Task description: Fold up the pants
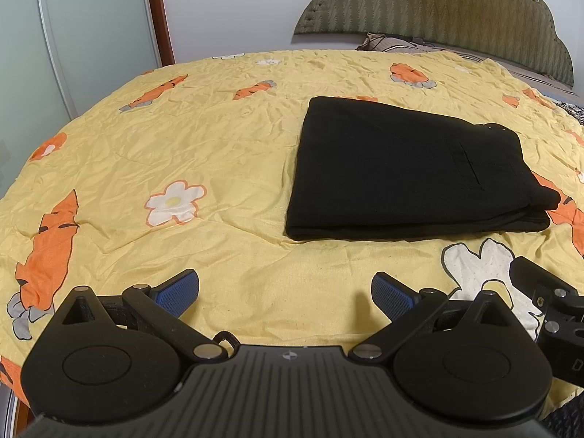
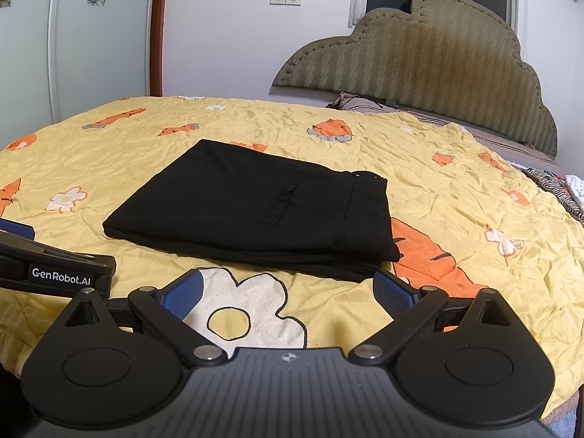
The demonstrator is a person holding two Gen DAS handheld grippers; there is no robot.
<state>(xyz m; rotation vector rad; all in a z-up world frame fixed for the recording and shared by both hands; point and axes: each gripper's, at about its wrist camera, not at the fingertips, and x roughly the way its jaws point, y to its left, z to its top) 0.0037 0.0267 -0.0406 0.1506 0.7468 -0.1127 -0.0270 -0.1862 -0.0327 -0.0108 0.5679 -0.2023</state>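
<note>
Left wrist view shows the black fabric pants [image 1: 412, 168] lying as a compact, layered rectangle on the yellow quilted bedspread printed with carrots and white flowers [image 1: 219, 138]; the bundle sits ahead and to the right of my left gripper [image 1: 285, 294], apart from it; my left fingers are spread wide, blue pads [image 1: 179, 288] facing each other with nothing between them. Right wrist view confirms the same bundle [image 2: 252, 211], a slit pocket and buttoned waistband visible on top, stacked edges facing me; my right gripper [image 2: 286, 294] sits just short of the near edge, fingers likewise spread and empty; the right pad appears close to the bundle's near corner, though I cannot tell whether it touches. The body of my left tool [image 2: 54, 266] shows at the left of that view; a padded green headboard [image 2: 419, 58] stands against the far wall.

Assessment: folding appears complete or nearly so; the near layers look slightly staggered at the right corner. Next move, in my judgement, calls for squaring that corner or simply withdrawing; any contact should be light, since a snagged layer would undo the stack.
</note>
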